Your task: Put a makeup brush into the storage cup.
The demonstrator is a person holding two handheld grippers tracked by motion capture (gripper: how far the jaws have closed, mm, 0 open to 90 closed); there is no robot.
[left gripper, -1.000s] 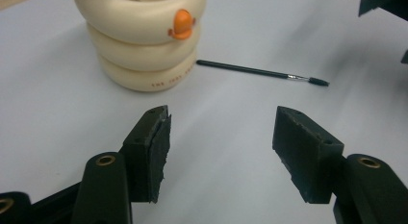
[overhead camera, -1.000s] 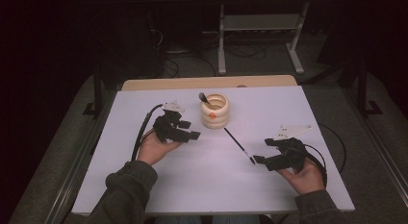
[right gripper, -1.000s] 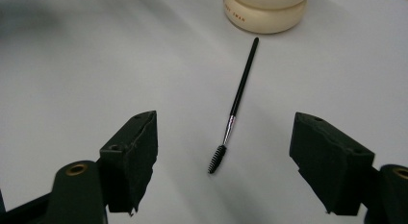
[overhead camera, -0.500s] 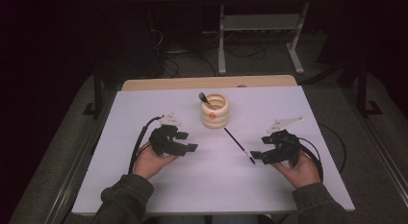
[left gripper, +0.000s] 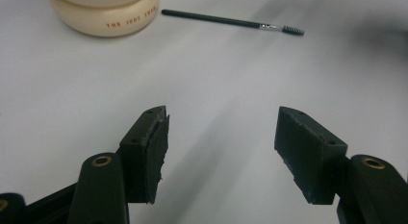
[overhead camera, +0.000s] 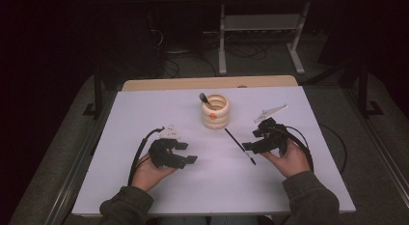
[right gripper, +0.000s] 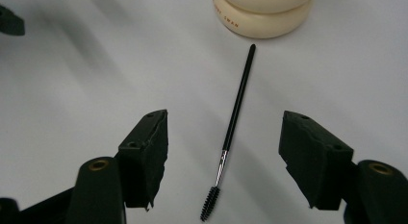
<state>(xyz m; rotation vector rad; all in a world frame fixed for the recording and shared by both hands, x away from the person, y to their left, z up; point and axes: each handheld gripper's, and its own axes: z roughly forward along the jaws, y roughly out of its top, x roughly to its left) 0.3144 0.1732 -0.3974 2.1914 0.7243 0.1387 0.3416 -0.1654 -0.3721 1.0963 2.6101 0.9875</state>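
Between the wide-open jaws of the right gripper (right gripper: pixel 223 159), a thin black spoolie brush (right gripper: pixel 234 122) is lying flat on the smooth white desk (overhead camera: pixel 144 114), its bristled tip pointing toward the near edge and its straight handle reaching toward a cream, ribbed round holder (overhead camera: pixel 215 111). That holder is standing midway along the far edge, with a dark-handled tool (overhead camera: pixel 206 100) leaning inside. The left gripper (left gripper: pixel 221 152), matte black with blocky rubber pads, is sitting nearer the left edge, its jaws also spread apart and gripping nothing.
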